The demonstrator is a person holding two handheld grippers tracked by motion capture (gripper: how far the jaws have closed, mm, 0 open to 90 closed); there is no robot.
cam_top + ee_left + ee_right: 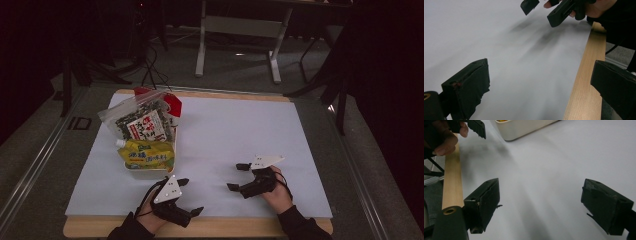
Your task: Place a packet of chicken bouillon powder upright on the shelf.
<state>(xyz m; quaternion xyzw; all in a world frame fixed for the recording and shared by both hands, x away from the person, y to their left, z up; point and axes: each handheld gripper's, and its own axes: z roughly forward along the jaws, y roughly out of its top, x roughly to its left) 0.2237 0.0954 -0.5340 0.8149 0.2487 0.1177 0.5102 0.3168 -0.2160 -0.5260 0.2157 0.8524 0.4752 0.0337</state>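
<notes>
My left gripper (pixel 190 196) rests near the table's front edge at the left, open, with nothing between its jaws; in the left gripper view (pixel 541 90) bare white sheet lies between them. My right gripper (pixel 237 177) is to its right, also open and empty, its jaws pointing left over the white sheet (pixel 539 205). A white bin (pixel 150 169) stands at the left of the table, just beyond the left gripper. It holds a clear bag of dark seaweed snack (pixel 142 122), a yellow pouch (pixel 147 154) and a red pack (pixel 172 105).
A white sheet (pixel 235 130) covers the wooden tabletop, whose bare front edge (pixel 225 227) runs below both hands. Past the table's far side stand a desk frame (pixel 240 30) and chair legs on the dark floor. The bin's corner (pixel 524 127) shows ahead of the right gripper.
</notes>
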